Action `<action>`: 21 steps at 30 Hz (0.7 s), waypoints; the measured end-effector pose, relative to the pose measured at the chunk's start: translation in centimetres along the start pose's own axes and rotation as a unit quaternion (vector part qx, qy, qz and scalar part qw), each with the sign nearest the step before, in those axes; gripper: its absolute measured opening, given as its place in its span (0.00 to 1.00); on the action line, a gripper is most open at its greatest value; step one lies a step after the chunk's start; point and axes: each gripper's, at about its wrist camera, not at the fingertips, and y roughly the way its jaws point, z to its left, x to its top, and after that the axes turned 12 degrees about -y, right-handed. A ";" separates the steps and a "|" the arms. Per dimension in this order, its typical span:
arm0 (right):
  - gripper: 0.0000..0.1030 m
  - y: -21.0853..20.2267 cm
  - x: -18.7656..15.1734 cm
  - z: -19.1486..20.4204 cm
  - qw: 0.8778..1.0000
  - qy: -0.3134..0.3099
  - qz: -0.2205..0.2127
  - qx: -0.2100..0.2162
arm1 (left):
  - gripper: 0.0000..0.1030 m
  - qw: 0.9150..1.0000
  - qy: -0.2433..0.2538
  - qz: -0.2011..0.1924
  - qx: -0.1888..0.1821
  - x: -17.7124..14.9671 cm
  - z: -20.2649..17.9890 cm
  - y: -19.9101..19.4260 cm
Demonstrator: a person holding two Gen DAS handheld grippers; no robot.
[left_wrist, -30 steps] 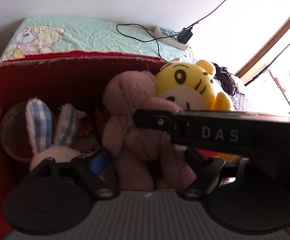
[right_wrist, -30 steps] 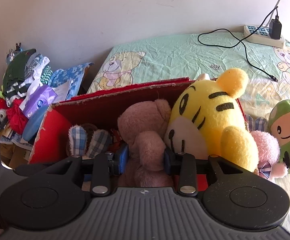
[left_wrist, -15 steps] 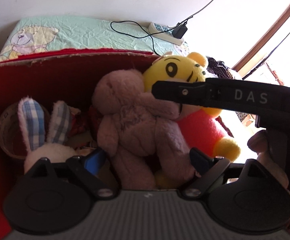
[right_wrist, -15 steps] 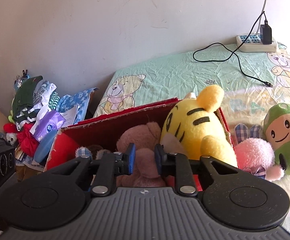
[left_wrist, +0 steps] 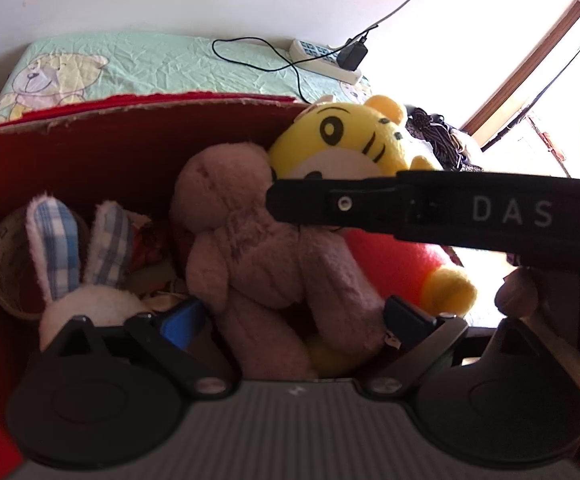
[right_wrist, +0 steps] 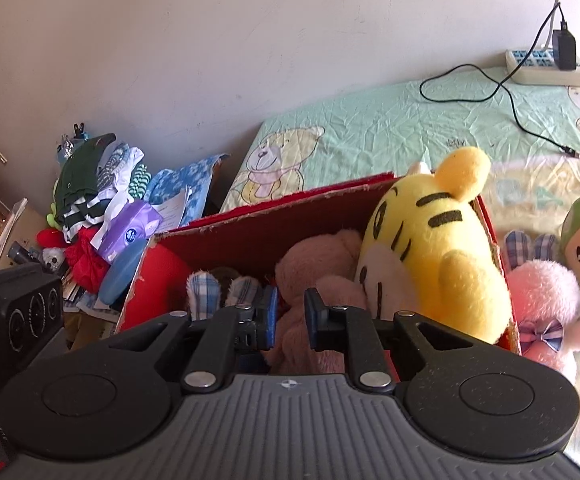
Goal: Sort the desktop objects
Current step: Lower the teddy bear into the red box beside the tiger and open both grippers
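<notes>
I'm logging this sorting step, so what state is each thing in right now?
Red box: open, holding toys.
Brown bear: in the box, upright, between the left gripper's open fingers.
Right gripper: narrowly open around the bear's arm.
Yellow tiger: in the box, leaning at its right end.
Pink plush: outside the box, on the bed.
Charger: plugged into the power strip.

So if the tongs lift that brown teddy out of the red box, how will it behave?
The brown teddy looks soft, so it would probably squash and sag. Likely light. It leans against the yellow tiger, which may topple.
</notes>
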 end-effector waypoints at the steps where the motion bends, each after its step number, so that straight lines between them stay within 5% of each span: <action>1: 0.16 0.2 0.0 -0.1 1.000 0.003 0.009 -0.005 | 0.95 1.000 0.001 -0.001 -0.005 -0.1 0.1 -0.2; 10: 0.06 0.9 -0.5 -0.4 0.999 0.013 0.035 -0.020 | 0.94 0.999 -0.008 -0.015 -0.033 0.0 0.8 -2.3; 21: 0.06 0.9 -0.6 -0.6 0.999 0.014 0.033 -0.021 | 0.92 0.999 0.006 -0.019 0.047 0.3 -0.3 -1.4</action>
